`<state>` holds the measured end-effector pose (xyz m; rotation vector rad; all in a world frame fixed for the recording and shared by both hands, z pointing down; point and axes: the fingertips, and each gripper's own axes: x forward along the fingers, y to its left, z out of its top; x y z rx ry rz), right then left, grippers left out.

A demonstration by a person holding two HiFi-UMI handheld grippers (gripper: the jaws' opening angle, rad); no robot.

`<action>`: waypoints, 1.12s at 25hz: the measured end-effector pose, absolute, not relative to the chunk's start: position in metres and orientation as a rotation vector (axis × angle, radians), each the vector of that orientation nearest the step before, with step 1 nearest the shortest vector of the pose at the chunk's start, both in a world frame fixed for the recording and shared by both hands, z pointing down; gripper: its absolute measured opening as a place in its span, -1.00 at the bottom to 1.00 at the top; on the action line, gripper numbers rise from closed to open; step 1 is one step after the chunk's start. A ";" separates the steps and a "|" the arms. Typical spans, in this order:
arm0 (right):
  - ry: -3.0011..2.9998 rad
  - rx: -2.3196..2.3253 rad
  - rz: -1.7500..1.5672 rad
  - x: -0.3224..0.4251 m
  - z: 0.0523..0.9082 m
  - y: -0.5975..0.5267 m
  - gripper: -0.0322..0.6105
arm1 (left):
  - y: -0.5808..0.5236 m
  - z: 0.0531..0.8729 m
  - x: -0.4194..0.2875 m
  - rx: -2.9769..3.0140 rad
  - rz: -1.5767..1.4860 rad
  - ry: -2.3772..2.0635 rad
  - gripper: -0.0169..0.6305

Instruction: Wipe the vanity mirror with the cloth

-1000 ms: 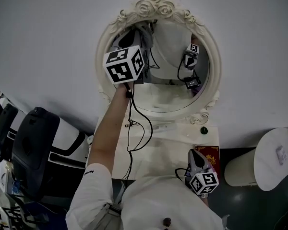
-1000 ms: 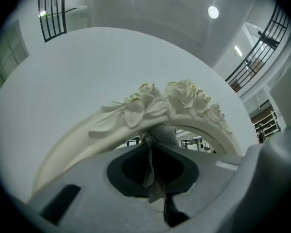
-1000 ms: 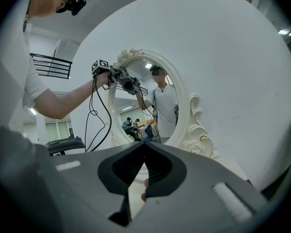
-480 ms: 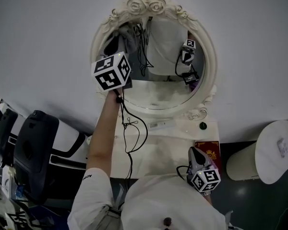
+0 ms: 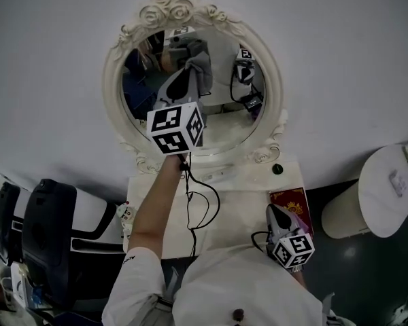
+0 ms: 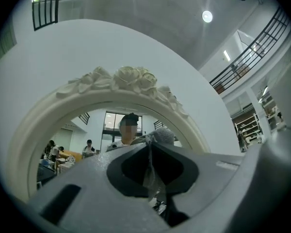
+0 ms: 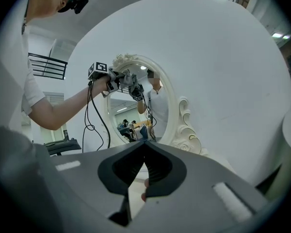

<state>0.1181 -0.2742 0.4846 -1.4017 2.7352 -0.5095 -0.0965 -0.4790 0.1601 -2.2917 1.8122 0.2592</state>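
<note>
The oval vanity mirror [image 5: 224, 124] in its white carved frame [image 5: 168, 11] hangs on the wall above a small cream vanity table [image 5: 245, 195]. My left gripper [image 5: 189, 70] is raised in front of the glass, near its middle, shut on a grey cloth [image 5: 202, 70] that lies against the mirror. In the left gripper view the cloth [image 6: 161, 135] bunches at the closed left gripper [image 6: 150, 147], just below the rose-topped frame [image 6: 121, 79]. My right gripper [image 5: 280, 216] hangs low over the table's right side. In the right gripper view the right gripper [image 7: 144, 147] is shut, holding nothing.
A red booklet [image 5: 291, 201] and a small dark knob [image 5: 277, 169] sit on the table's right part. Black cables [image 5: 198, 202] trail from the left gripper. A black chair [image 5: 44, 229] stands at the left, a white round stool [image 5: 387, 202] at the right.
The left gripper has carried the cloth from the glass's upper left down and rightward toward its middle. The right gripper has stayed low by the table.
</note>
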 end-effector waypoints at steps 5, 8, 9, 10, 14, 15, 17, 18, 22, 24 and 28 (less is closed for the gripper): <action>2.666 -1.501 -0.511 0.140 0.483 -0.269 -0.88 | -0.492 0.171 -0.042 -2.408 0.268 1.697 -0.88; 2.634 -1.552 -0.508 0.152 0.484 -0.266 -0.88 | -0.498 0.174 -0.017 -2.460 0.278 1.648 -0.88; 2.625 -1.569 -0.505 0.157 0.484 -0.265 -0.88 | -0.500 0.174 -0.010 -2.472 0.282 1.635 -0.88; 2.614 -1.586 -0.501 0.161 0.484 -0.264 -0.88 | -0.503 0.175 -0.004 -2.484 0.286 1.622 -0.88; 2.575 -1.645 -0.498 0.175 0.485 -0.260 -0.88 | -0.517 0.184 0.021 -2.549 0.310 1.578 -0.88; 2.570 -1.657 -0.496 0.178 0.486 -0.259 -0.88 | -0.522 0.187 0.024 -2.558 0.309 1.584 -0.88; 2.561 -1.676 -0.494 0.182 0.486 -0.256 -0.88 | -0.528 0.193 0.026 -2.554 0.297 1.609 -0.88; 2.556 -1.684 -0.494 0.184 0.486 -0.255 -0.88 | -0.531 0.196 0.024 -2.547 0.291 1.622 -0.88; 2.537 -1.703 -0.510 0.189 0.488 -0.252 -0.88 | -0.536 0.199 0.016 -2.521 0.282 1.667 -0.88; 2.543 -1.695 -0.517 0.188 0.489 -0.253 -0.88 | -0.537 0.197 0.008 -2.492 0.264 1.682 -0.88; 2.595 -1.643 -0.518 0.175 0.489 -0.256 -0.88 | -0.533 0.195 -0.019 -2.443 0.239 1.732 -0.88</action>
